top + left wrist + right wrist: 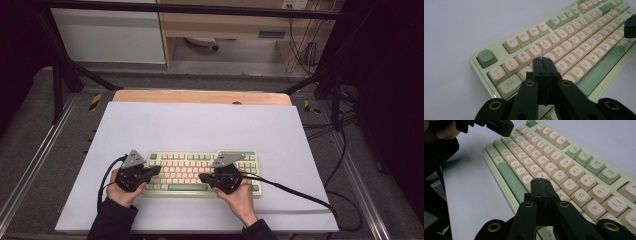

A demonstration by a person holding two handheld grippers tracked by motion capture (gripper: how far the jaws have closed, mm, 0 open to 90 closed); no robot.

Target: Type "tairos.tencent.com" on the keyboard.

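I hold both grippers over a green keyboard (200, 172) on the table; left gripper (545, 65) and right gripper (541, 185) jaws are pressed together, empty, keys just beyond their tips.

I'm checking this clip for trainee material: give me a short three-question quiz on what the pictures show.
1. True or false: both grippers have their jaws shut.
2. Which gripper is over the Tab end of the keyboard: A) left gripper B) right gripper?
3. What colour is the Esc key?

Key: 1 true, with nothing between the jaws. 2 A. 3 green, on a keyboard of mostly cream keys.
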